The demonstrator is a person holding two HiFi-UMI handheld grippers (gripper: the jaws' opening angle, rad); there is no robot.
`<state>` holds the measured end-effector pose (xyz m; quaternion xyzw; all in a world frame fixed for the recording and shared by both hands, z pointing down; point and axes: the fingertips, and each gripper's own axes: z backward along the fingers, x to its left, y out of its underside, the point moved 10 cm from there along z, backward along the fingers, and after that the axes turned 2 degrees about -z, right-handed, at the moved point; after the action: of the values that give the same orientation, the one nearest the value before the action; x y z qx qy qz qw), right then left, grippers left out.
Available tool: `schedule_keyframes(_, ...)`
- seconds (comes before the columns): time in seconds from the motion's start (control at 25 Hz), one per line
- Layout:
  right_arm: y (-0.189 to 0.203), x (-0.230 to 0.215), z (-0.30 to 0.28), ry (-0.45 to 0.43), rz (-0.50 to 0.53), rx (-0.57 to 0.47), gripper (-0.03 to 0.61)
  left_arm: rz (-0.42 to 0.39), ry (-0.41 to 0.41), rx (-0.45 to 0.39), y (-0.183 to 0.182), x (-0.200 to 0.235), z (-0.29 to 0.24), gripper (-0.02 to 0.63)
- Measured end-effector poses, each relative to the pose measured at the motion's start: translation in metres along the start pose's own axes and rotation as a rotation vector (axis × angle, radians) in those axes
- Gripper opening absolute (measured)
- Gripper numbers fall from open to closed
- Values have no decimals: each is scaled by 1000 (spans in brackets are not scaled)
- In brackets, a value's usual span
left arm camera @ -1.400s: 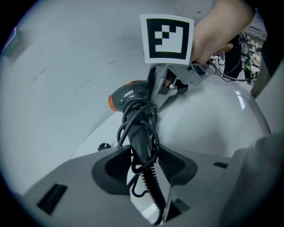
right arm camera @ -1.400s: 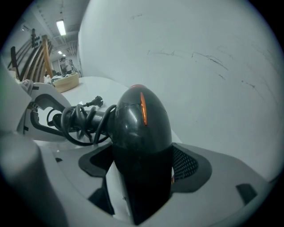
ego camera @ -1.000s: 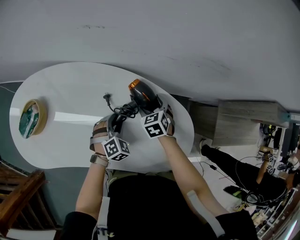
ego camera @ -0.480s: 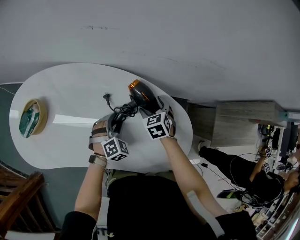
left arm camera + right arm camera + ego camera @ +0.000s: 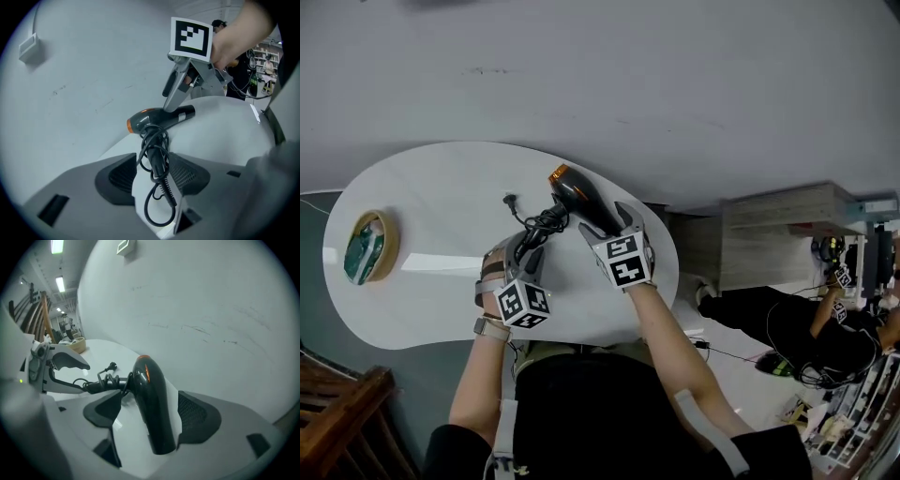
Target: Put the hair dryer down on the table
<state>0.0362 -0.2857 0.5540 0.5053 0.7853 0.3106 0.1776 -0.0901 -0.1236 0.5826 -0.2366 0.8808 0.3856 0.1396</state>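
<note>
The left gripper [image 5: 153, 174] is seen with its jaws wide and closing. The cord-wound handle [image 5: 157, 157] of the hair dryer [image 5: 581, 199] stands between the pads, which are not seen to press on it. A loose loop of cord [image 5: 152, 208] hangs back towards this gripper, and the plug [image 5: 509, 199] lies on the white worktop [image 5: 431, 187] just ahead of it.

The dryer is held ahead of both grippers, low over the worktop. Its barrel [image 5: 152, 394] is taken between the jaws of the right gripper [image 5: 151, 412], which appears to be carrying it.

The put-down would be done best if the barrel were lowered level until barrel and handle both rest on the surface. The right jaws should be opened only then. The left gripper is best drawn straight back, so that the cord loop is not snagged and the dryer dragged.

Whether the dryer's underside already touches the worktop cannot be told. A sliver of worktop shows between the barrel and the right gripper's left-hand pad, so contact on that side is not confirmed. The rear end of the barrel is cut off between the jaws. The green contents of the basket [image 5: 382, 246], well off to the left gripper's left, are too small to be named.
</note>
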Motion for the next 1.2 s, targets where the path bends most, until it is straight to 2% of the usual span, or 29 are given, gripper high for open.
schedule_keyframes(0.16, -5, 6, 28, 19, -41, -69, 378, 25, -7, -70, -7, 7, 19, 190)
schedule_keyframes(0.32, -6, 14, 62, 58, -83, -143, 266, 77, -10, -134, -14, 11, 43, 145)
schedule_keyframes(0.48, -7, 25, 96, 82, -134, -216, 180, 110, -20, -181, -17, 19, 71, 98)
schedule_keyframes(0.64, -8, 41, 127, 84, -162, -284, 117, 141, -28, -268, -21, 28, 103, 29)
schedule_keyframes(0.72, -9, 49, 141, 84, -170, -319, 95, 190, -15, -319, -22, 35, 116, 11)
schedule_keyframes(0.84, -11, 60, 162, 82, -183, -378, 66, 323, 33, -413, -25, 48, 135, 11)
schedule_keyframes(0.92, -12, 69, 175, 79, -192, -412, 54, 384, 55, -460, -25, 54, 149, 11)
schedule_keyframes(1.2, -13, 98, 212, 62, -216, -507, 40, 414, 67, -543, -23, 65, 192, 11)
